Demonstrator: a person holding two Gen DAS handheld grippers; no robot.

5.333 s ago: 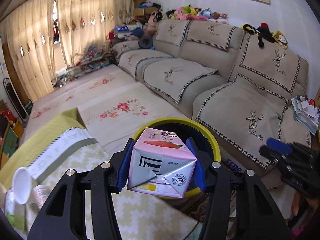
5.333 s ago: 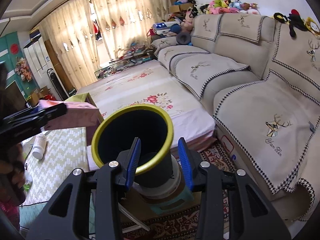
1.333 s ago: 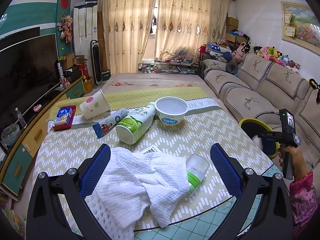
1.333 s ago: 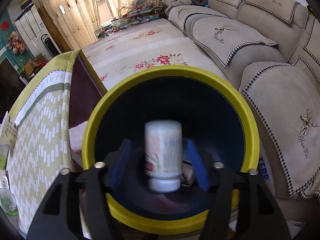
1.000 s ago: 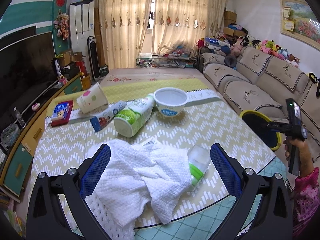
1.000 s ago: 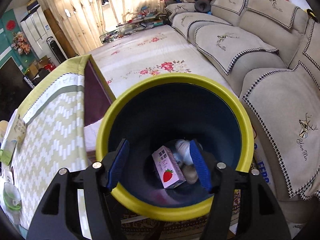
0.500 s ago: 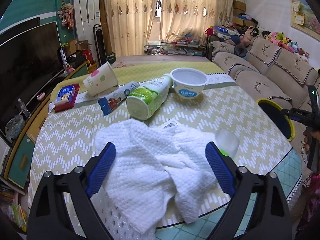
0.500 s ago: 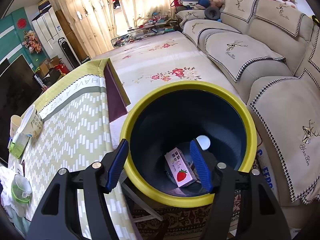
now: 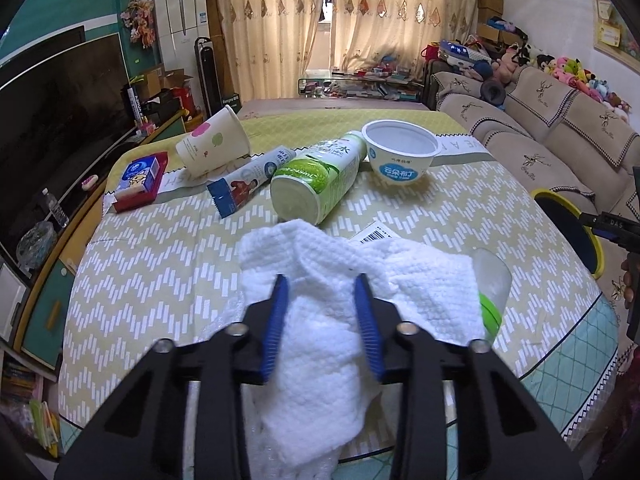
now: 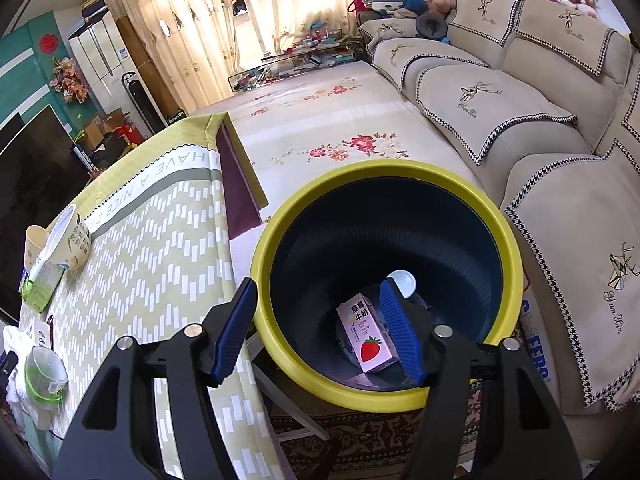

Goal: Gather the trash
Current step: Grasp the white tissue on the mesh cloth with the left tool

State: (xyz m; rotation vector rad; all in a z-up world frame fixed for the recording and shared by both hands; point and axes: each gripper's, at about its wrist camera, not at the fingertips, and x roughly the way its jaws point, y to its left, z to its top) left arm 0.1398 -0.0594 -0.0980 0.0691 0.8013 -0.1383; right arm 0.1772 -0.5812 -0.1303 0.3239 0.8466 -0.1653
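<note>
A crumpled white towel (image 9: 320,312) lies at the near edge of the table (image 9: 160,264). My left gripper (image 9: 321,280) is over it, jaws closing, and a fold of the towel is bunched between the blue pads. A clear cup with a green band (image 9: 490,288) pokes out from under the towel's right side. My right gripper (image 10: 316,286) hangs open above the yellow-rimmed dark bin (image 10: 276,216), with nothing between its fingers. A pink strawberry milk carton (image 10: 366,338) and a white bottle (image 10: 402,280) lie at the bin's bottom.
Farther back on the table are a green bottle (image 9: 316,176) on its side, a white bowl (image 9: 400,152), a tipped paper cup (image 9: 214,144), a blue-ended tube (image 9: 248,182) and a red box (image 9: 138,180). The bin (image 9: 596,256) stands off the table's right, before the sofa (image 10: 500,92).
The left jaws went from wide apart to narrow, pinching the towel, as the gripper sank closer to it. A white bottle dropped into the bin from the right gripper, which has since stayed open.
</note>
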